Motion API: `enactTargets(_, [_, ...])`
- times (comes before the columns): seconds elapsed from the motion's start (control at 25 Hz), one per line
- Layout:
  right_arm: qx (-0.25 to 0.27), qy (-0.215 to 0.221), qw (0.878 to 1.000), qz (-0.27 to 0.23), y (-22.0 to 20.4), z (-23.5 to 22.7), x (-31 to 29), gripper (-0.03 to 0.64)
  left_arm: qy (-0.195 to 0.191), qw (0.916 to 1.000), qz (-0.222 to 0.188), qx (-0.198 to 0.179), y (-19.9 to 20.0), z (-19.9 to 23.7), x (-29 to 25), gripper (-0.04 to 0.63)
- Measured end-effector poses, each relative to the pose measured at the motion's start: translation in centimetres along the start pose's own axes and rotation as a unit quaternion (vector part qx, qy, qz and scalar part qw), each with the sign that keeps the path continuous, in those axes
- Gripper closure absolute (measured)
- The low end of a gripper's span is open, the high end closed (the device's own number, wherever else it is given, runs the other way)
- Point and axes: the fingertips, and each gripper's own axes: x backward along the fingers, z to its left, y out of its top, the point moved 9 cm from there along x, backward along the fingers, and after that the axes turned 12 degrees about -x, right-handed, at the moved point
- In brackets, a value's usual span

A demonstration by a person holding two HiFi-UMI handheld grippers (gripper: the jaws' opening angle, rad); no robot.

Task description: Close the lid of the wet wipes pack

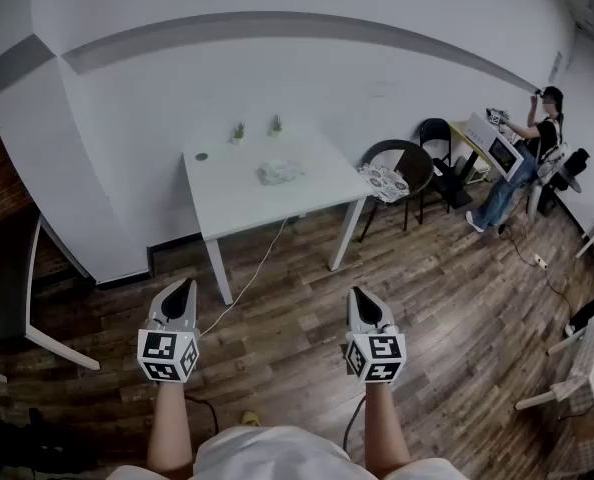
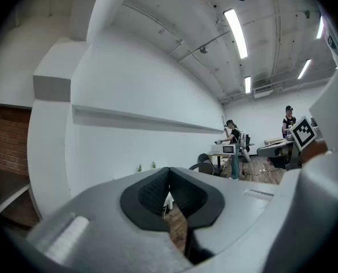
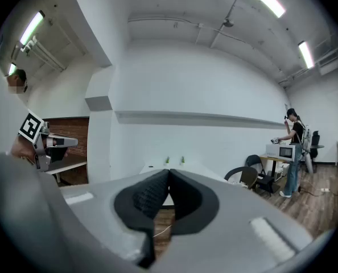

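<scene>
The wet wipes pack (image 1: pixel 280 173) lies near the middle of a white table (image 1: pixel 227 203) that stands against the far wall; it is too small in the head view to tell how its lid stands. Both grippers hover over the wooden floor well short of the table, pointing toward it. My left gripper (image 1: pixel 182 288) is shut with nothing in it, and in the left gripper view its black pads (image 2: pixel 157 189) meet at the tip. My right gripper (image 1: pixel 361 294) is shut and empty too, its pads (image 3: pixel 155 193) pressed together.
Two small potted plants (image 1: pixel 238 131) (image 1: pixel 275 124) and a dark round thing (image 1: pixel 201 156) sit at the table's back. A black chair (image 1: pixel 409 166) with a patterned cushion (image 1: pixel 382 182) stands right of it. A person (image 1: pixel 530 143) works far right. A cable (image 1: pixel 245 283) trails across the floor.
</scene>
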Motion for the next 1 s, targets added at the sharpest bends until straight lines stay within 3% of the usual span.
enactTargets(1.0, [0.012, -0.001, 1.000, -0.009, -0.7, 4.2, -1.5, 0.614, -0.015, 0.9998, -0.010, 0.012, -1.7, 2.9, 0.3, 0.589])
